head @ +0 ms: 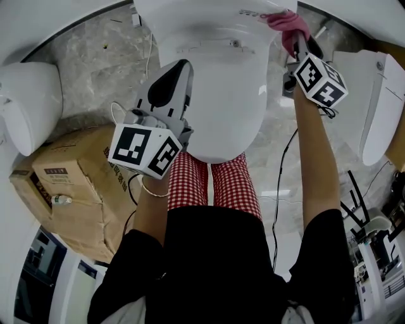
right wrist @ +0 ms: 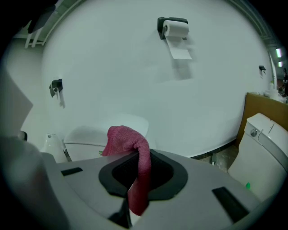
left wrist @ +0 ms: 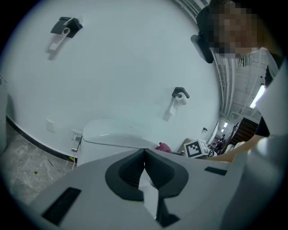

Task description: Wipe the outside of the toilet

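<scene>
- holding a pink cloth (head: 288,23) in the right gripper (head: 296,42), pinched tight on it.
- in the right gripper view, draped over the top of the jaws and hanging down between them.
- resting that cloth at the far right corner of the tank (head: 202,12), at the back of the toilet (head: 221,95). looks like touching, but hard to be sure.
- holding the left gripper (head: 182,66) closed with nothing in it, over the left side of the lid (head: 221,120). cannot tell if touching.
- stretched long from the tank down to the round front end, near the red checked legs (head: 221,183).
- probably best to sweep left along the tank top, or down the right side, with most of the toilet to the left of the cloth and nearer the person.
- right gripper much closer to the job, and the only one with a cloth.
- counting: one pink cloth, two grippers, one toilet in the middle, one more toilet (head: 380,95) at the right, one round white thing (head: 25,107) at the left, maybe another toilet, and one cardboard box (head: 76,183).
</scene>
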A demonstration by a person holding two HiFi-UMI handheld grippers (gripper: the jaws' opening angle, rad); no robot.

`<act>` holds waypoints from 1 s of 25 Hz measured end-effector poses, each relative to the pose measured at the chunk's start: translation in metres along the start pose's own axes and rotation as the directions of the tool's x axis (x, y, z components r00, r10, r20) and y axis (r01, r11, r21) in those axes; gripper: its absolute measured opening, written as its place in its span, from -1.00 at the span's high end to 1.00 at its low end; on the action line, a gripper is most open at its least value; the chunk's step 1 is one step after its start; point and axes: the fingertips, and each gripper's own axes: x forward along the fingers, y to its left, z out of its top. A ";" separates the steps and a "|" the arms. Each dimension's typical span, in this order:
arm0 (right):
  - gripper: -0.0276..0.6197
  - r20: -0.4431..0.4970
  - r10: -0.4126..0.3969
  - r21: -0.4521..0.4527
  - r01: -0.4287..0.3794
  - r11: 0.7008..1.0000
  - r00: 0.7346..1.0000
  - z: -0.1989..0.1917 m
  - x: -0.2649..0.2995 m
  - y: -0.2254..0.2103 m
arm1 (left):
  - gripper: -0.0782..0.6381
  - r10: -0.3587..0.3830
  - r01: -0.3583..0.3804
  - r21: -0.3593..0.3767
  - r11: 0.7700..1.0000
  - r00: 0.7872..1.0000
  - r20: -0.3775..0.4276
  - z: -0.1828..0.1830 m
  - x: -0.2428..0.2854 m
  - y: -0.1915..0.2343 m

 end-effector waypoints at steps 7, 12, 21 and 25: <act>0.74 0.052 0.024 -0.150 -0.016 0.989 0.998 0.009 -0.033 0.022 | 0.76 0.007 -0.007 -0.025 1.000 1.000 0.011 -0.001 -0.005 0.009; 0.74 0.067 0.140 -0.329 -0.111 0.938 0.988 0.009 -0.047 0.078 | 0.76 0.032 -0.031 -0.038 0.999 0.999 0.030 0.005 -0.013 0.028; 0.74 -0.014 0.366 -0.436 -0.335 0.835 0.931 -0.017 -0.031 0.191 | 0.76 0.084 -0.080 -0.075 0.994 0.995 0.047 0.005 -0.035 0.062; 0.74 -0.088 0.439 -0.510 -0.419 0.751 0.894 -0.038 -0.021 0.240 | 0.76 0.108 -0.102 -0.091 0.991 0.993 0.053 0.004 -0.047 0.081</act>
